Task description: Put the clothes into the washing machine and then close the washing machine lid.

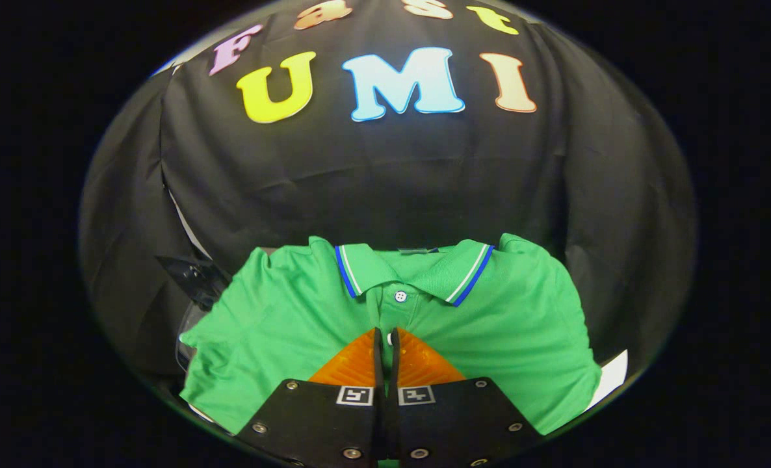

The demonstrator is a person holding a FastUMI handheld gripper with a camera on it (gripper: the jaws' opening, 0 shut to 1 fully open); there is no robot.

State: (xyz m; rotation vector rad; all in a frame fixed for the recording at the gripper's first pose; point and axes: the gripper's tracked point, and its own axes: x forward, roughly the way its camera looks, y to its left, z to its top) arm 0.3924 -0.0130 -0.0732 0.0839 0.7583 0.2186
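Tool (385, 335) fingers pressed together over placket of green polo shirt (281, 325); collar label unreadable.

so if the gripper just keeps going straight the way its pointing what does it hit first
Most likely the green polo shirt, around its buttoned placket just below the collar. The gripper has its fingers closed together, tips right over that fabric. Depth is unclear, so contact may already be close.
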